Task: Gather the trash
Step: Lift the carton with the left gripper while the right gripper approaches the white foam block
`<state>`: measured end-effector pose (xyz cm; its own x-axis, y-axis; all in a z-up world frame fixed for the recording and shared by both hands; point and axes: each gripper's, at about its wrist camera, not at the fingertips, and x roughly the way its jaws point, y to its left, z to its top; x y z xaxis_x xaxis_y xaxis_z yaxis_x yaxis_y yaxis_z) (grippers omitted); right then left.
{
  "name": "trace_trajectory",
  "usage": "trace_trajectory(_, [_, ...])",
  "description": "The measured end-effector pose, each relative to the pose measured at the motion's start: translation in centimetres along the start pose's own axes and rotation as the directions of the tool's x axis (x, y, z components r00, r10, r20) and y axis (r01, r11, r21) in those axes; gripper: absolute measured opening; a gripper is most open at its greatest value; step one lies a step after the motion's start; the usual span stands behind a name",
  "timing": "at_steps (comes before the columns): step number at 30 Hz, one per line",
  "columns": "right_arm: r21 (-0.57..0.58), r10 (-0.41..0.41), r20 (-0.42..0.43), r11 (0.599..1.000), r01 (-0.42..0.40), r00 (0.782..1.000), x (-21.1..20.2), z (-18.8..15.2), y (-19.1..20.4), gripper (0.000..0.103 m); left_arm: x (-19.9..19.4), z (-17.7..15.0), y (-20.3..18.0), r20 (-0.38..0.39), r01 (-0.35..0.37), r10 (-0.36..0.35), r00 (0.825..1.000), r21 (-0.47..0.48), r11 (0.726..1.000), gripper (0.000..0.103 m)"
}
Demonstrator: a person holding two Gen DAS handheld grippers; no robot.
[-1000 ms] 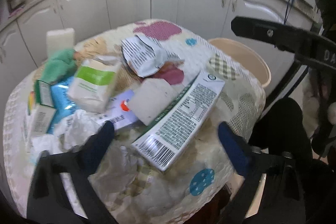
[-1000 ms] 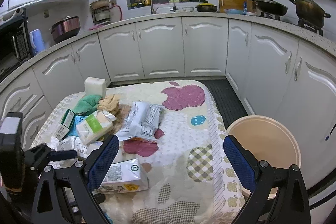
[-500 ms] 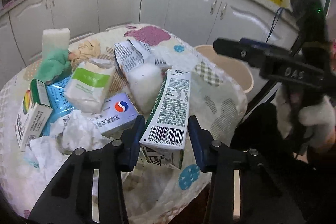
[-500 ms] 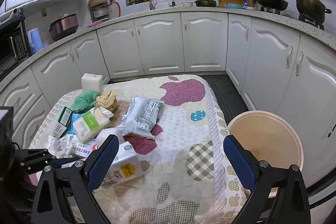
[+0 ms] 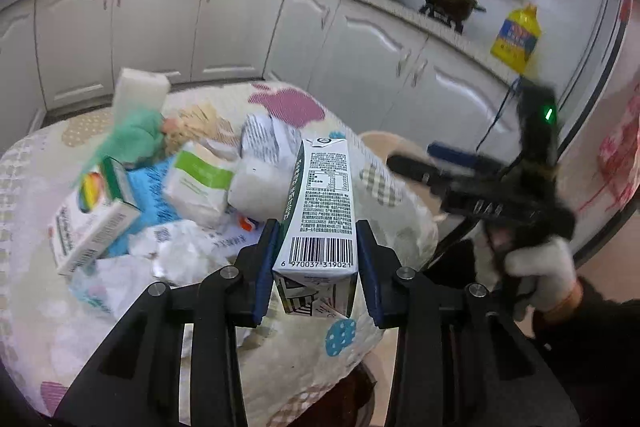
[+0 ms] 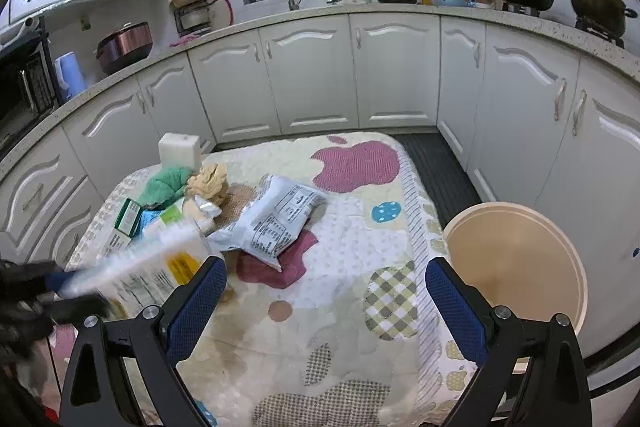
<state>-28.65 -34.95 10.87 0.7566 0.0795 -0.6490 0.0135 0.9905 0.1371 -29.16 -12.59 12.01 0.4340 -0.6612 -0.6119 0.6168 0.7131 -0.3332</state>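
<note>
**Carton clamped in left jaws, bin off at 2 o'clock**

Table (image 6: 344, 311) with patchwork quilt cover fills both views; biggest thing. Beige bin (image 6: 516, 259) stands on the floor just beside the table edge, at 3 o'clock in the right wrist view, at 2 o'clock and mostly hidden behind the other tool in the left wrist view. Looks empty as far as visible.

Trash pile sits at 9–10 o'clock on the table: grey printed pouch (image 6: 276, 223), green cloth (image 6: 166, 183), crumpled tan paper (image 6: 210, 183), white block (image 6: 179, 150), small boxes, crumpled tissue (image 5: 176, 247).

Milk carton (image 5: 320, 203) is up off the pile, held by the left gripper (image 5: 316, 267). Jaws have just been closing and now clamp the carton's barcode end, pads flat on both side faces. Long axis runs straight out along the fingers, toward 12 o'clock, spout end far. In the right view it is only a blurred streak at 9 o'clock.

Right gripper (image 6: 326, 307) hovers over bare quilt, jaws wide apart, nothing between them. White-gloved hand (image 5: 540, 267) holds it.

Key relation: bin lies right of the left jaws, past the table edge; right gripper is nearer the bin but empty. Likely next: swing carton toward 2 o'clock, clear the right tool, drop far end first. Risk: clipping the right gripper en route.
</note>
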Motion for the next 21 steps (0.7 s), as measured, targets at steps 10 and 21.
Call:
trace_trajectory(10, [-0.075, 0.219, -0.102, 0.971, -0.227, 0.970, 3.1, -0.7, 5.0, 0.085, -3.7, 0.9, 3.4, 0.102, -0.047, 0.056, 0.993, -0.086, 0.995, 0.035])
trace_trajectory(21, [-0.036, 0.302, -0.192, 0.949, -0.314, 0.934, 7.5, -1.4, 7.6, 0.085, -5.1, 0.8, 5.2, 0.139, -0.035, 0.055, 0.989, -0.143, 0.989, 0.035])
